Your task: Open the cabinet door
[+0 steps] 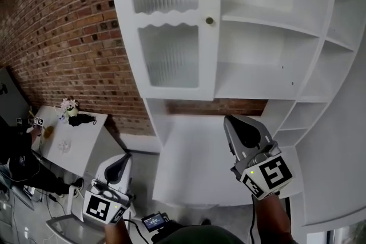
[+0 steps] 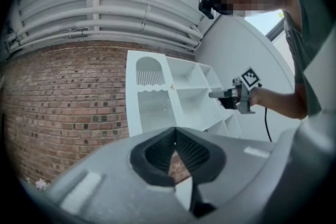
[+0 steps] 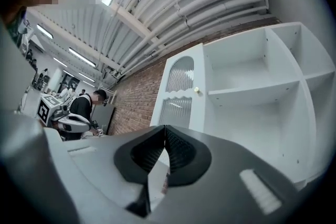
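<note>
The white cabinet (image 1: pixel 269 94) filled the upper middle of the head view; its glass-paned door (image 1: pixel 171 60) looked shut, so the opening seemed wholly undone. The right gripper (image 1: pixel 230 120) and left gripper (image 1: pixel 123 157), low in the frame, had jaws pressed together on nothing; the door's small knob (image 1: pixel 210 20) sat well above both, untouched.

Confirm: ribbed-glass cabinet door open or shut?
Shut. The door lies flush with the cabinet front, with no gap showing at its edge; nothing touches its knob.
</note>
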Demonstrator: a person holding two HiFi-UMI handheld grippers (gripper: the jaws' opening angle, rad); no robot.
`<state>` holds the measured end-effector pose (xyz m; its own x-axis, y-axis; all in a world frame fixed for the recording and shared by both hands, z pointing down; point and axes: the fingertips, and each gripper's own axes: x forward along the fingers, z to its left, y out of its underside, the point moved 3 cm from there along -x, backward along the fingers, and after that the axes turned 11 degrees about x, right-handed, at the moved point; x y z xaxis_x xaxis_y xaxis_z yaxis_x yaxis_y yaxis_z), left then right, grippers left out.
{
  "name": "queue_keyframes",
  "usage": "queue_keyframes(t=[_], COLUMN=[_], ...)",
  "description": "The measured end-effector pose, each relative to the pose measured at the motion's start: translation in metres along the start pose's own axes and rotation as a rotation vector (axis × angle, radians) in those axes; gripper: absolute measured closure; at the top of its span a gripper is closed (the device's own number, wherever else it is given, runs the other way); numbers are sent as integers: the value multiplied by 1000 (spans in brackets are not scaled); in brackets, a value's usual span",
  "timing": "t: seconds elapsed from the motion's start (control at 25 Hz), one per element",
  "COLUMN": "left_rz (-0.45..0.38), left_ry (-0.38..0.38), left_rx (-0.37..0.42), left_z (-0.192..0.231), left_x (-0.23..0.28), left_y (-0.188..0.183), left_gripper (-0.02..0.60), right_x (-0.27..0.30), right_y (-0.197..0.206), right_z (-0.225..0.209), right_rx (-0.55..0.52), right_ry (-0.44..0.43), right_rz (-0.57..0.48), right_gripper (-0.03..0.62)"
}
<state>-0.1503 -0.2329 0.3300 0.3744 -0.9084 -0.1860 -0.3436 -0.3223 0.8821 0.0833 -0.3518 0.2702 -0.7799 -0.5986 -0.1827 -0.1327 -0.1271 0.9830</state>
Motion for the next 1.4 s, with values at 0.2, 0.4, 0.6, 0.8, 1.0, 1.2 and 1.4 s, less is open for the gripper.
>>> queue_keyframes(t=[0.2, 0.4, 0.6, 0.8, 1.0, 1.2, 1.4], left_rz=[5, -17, 12, -15, 16, 18, 21], left_ry=[-8, -2, 10, 29, 30, 38, 40], left_rx=[12, 12, 33, 11, 26, 13, 14], left_z=[17, 47, 72, 91, 107, 113, 115], left_x=[0, 5, 8, 18, 21, 23, 24], left_y=[3, 5, 26, 33, 46, 52, 57], left_gripper=[578, 578, 578, 578, 578, 578, 578], right_x=[41, 89, 130, 161, 182, 196, 201], right_y=[-32, -63, -87, -107, -113, -112, -106], right_z=[-10, -28, -46, -62, -75, -81, -90], right_rx=[-85, -206, -304, -376, -428, -483, -518], right_ry=[-2, 93, 199, 289, 338, 368, 409], right_rz=[-85, -151, -198, -207, -178, -155, -150], right_gripper=[566, 550, 530, 508, 482, 480, 517])
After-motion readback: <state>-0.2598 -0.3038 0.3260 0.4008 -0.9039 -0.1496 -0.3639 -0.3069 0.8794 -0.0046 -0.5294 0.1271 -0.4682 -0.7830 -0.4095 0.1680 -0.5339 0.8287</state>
